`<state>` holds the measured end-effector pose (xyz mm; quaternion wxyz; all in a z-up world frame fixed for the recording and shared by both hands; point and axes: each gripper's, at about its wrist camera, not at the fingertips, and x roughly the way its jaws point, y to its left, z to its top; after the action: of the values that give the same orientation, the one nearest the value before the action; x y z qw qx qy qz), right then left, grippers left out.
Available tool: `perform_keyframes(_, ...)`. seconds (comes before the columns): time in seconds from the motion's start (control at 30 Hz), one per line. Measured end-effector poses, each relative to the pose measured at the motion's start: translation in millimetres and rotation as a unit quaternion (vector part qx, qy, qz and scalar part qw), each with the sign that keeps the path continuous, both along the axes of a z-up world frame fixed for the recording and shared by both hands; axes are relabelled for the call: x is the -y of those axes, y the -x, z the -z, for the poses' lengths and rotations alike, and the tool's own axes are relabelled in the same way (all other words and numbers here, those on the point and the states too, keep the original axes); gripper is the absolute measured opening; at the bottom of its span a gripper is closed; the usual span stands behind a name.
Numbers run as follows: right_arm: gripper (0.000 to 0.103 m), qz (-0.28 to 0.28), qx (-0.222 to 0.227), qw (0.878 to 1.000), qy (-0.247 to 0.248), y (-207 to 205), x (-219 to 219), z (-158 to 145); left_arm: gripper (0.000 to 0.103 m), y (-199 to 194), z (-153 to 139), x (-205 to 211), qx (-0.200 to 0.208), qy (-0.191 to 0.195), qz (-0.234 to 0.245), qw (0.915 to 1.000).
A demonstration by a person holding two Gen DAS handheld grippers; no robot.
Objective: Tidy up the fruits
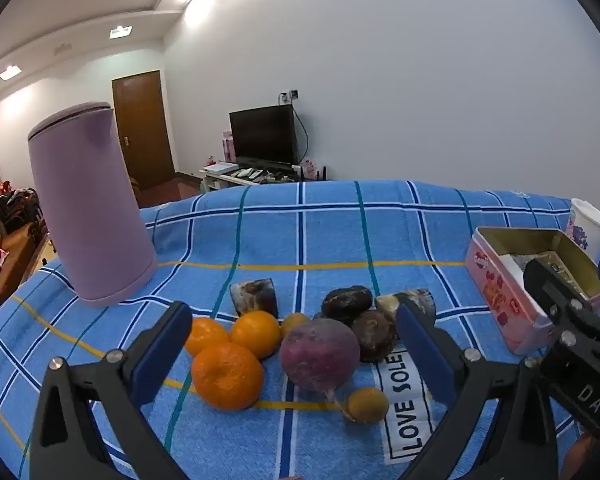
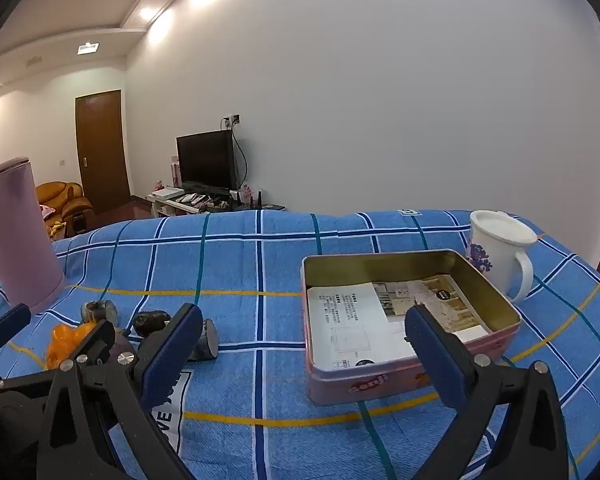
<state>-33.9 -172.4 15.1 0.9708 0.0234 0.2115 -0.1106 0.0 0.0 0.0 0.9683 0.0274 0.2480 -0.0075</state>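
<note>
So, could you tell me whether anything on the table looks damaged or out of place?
Several dark pieces behind the oranges look blackened and mottled, possibly spoiled. The pink tin holds only printed paper.

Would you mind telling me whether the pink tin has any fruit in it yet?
No fruit yet. The pink tin is open and holds only a printed paper.

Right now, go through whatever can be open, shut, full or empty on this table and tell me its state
Left tool: open, holding nothing.
Right tool: open, holding nothing.
Pink tin: lid off, printed paper inside, no fruit.
White mug: upright; contents cannot be told.
Purple kettle: upright, lid closed.
Oranges: loose on the blue cloth, not yet sorted.
Television: screen dark.
Brown door: shut.
</note>
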Motion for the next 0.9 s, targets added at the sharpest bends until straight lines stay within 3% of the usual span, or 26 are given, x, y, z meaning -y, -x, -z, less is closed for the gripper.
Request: perform_keyframes(0.9,0.102,-0.006,0.001,1.000,-0.004,-3.2,0.0,5.2,0.103,5.9,-3.0,4.2,-0.003,-0.002,0.007,1.0000)
